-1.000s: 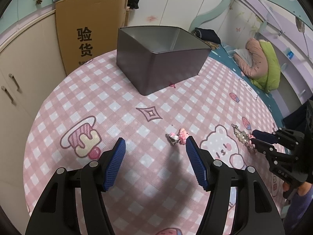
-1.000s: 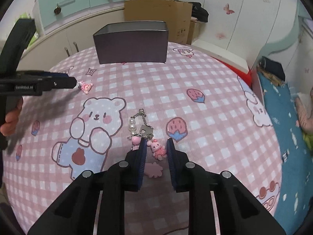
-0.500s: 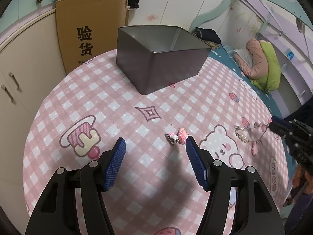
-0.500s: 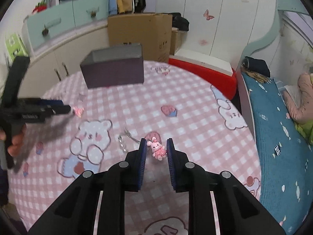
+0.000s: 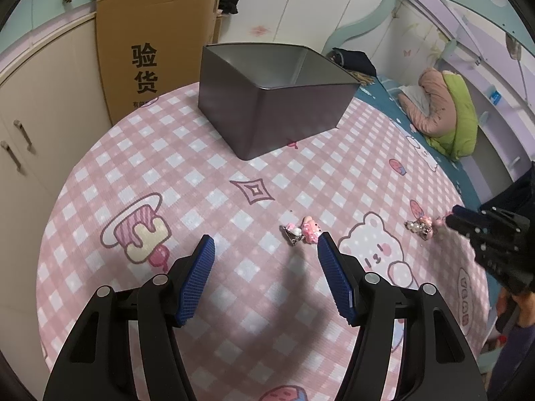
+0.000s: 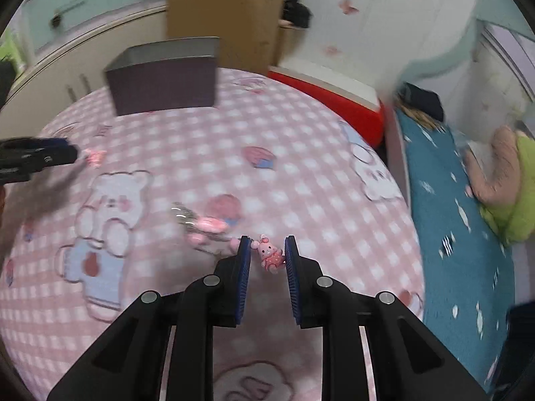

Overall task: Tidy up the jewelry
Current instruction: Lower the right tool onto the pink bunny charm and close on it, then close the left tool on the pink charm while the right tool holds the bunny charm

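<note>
A grey open tin box (image 5: 277, 97) stands at the far side of the round table; it also shows in the right wrist view (image 6: 164, 77). My left gripper (image 5: 264, 260) is open, low over the cloth, with a small pink hair clip (image 5: 306, 232) just ahead of its right finger. My right gripper (image 6: 265, 254) is shut on a pink bunny charm (image 6: 270, 254) of a bead-and-chain keychain (image 6: 200, 225), which trails to the left, blurred. In the left wrist view the right gripper (image 5: 458, 220) holds the keychain (image 5: 421, 229) above the table at the right.
The table carries a pink checked cloth (image 5: 207, 180) with cartoon prints. A cardboard box (image 5: 153, 46) and cupboards stand behind the table. A bed with teal sheet (image 6: 458, 234) lies to the right.
My right gripper has lifted the keychain off the cloth and is carrying it up and leftward. My left gripper has stayed still and open.
</note>
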`<state>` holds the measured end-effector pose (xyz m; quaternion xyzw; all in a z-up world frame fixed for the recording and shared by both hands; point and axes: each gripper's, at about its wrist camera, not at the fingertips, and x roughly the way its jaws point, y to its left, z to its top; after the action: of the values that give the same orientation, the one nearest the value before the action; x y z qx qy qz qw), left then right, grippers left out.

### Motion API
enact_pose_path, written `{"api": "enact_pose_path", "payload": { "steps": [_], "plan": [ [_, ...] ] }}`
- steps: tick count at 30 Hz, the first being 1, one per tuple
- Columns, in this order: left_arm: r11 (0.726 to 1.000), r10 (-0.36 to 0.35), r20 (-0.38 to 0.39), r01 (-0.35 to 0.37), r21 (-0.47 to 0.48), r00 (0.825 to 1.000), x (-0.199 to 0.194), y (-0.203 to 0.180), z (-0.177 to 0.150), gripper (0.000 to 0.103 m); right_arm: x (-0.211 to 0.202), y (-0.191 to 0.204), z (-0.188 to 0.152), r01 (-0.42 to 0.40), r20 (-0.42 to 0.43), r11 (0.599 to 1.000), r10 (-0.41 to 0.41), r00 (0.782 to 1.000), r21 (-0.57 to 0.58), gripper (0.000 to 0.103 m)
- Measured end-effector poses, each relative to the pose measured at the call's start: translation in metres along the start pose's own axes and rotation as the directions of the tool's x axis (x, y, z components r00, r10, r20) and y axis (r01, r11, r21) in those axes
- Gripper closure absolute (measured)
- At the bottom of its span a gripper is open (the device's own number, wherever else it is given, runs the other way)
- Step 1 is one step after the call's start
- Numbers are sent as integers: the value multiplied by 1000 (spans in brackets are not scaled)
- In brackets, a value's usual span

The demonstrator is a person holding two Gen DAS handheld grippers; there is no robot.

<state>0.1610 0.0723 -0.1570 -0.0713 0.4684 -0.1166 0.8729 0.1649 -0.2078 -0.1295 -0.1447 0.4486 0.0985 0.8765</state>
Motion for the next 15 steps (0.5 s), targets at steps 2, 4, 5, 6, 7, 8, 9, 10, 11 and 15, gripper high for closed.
{"api": "enact_pose_path", "payload": {
  "steps": [2, 4, 5, 6, 7, 8, 9, 10, 11, 15],
  "plan": [
    [1000, 3, 1, -3, 5, 1000, 1, -1, 0, 41, -8, -8, 1, 2, 38, 999, -3, 999, 38, 83],
    [1000, 1, 1, -1, 2, 1000, 2, -1, 2, 41, -22, -10, 5, -23, 83, 999, 18, 996, 49, 83],
    [1000, 1, 2, -1, 0, 1000, 2, -1, 3, 41, -25, -10, 7, -31, 96, 998, 26, 995, 51, 83],
    [1000, 3, 4, -3, 0, 1000, 3, -1, 4, 41, -29, -9, 10, -39, 113, 998, 33, 993, 54, 83],
    [1000, 8, 6, -8, 1, 1000, 4, -2, 5, 41, -33, -9, 13, -54, 127, 997, 46, 991, 59, 83],
    [1000, 18, 11, -18, 5, 1000, 5, -2, 6, 41, -34, -9, 15, -81, 135, 995, 71, 988, 65, 83],
    [1000, 29, 17, -29, 12, 999, 6, -3, 6, 41, -36, -8, 16, -103, 147, 992, 91, 985, 74, 83],
    [999, 34, 21, -35, 16, 999, 7, -4, 7, 41, -37, -8, 18, -119, 157, 990, 105, 982, 81, 83],
    [999, 39, 26, -39, 20, 999, 8, -5, 7, 41, -36, -5, 20, -127, 157, 989, 113, 981, 80, 83],
    [997, 62, 43, -63, 35, 997, 11, -6, 9, 41, -32, 5, 25, -157, 158, 985, 144, 977, 72, 82]
  ]
}}
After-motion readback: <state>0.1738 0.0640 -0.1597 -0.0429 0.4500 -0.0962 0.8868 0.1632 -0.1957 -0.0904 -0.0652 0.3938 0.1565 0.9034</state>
